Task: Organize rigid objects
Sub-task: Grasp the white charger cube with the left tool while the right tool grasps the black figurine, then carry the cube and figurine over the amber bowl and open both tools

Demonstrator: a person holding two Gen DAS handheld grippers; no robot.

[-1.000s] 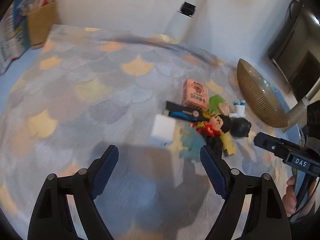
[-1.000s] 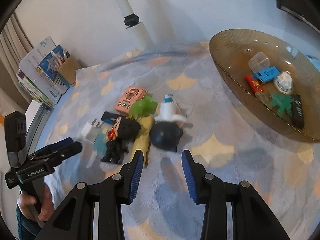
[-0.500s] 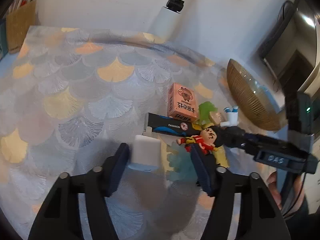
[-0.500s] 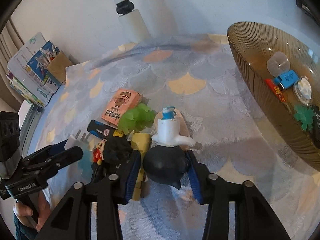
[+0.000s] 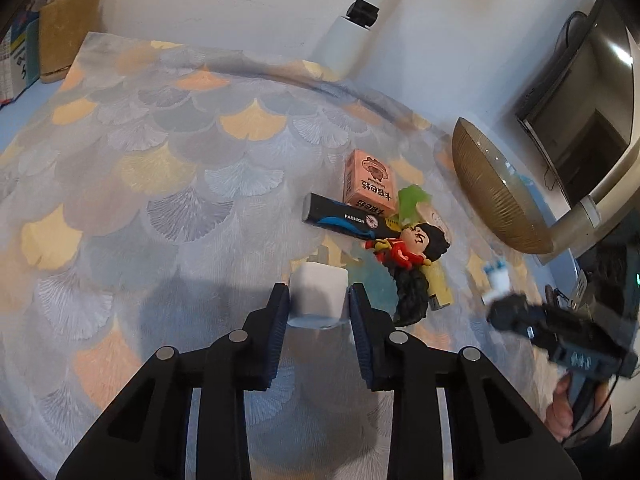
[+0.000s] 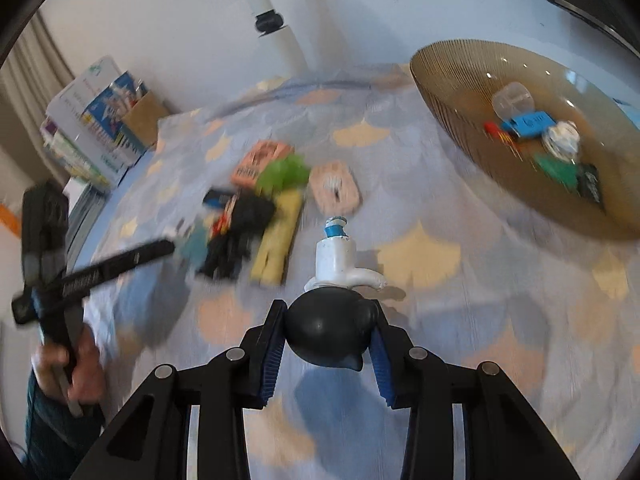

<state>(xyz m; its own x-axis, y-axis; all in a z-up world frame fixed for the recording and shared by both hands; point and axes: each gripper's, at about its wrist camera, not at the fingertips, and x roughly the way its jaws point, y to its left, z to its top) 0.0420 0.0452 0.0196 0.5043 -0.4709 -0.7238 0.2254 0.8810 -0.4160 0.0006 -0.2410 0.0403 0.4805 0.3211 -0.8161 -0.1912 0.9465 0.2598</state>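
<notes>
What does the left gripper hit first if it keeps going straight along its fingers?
The left gripper has just been closing on the white charger cube, which sits between its pads. Past the cube, probably the patterned tablecloth, since it points downward; depth is unclear.

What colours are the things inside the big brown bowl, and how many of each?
clear cup: 1
red thing: 1
blue box: 1
white round thing: 1
green thing: 1
black thing: 1
Total in the bowl: 6
</notes>
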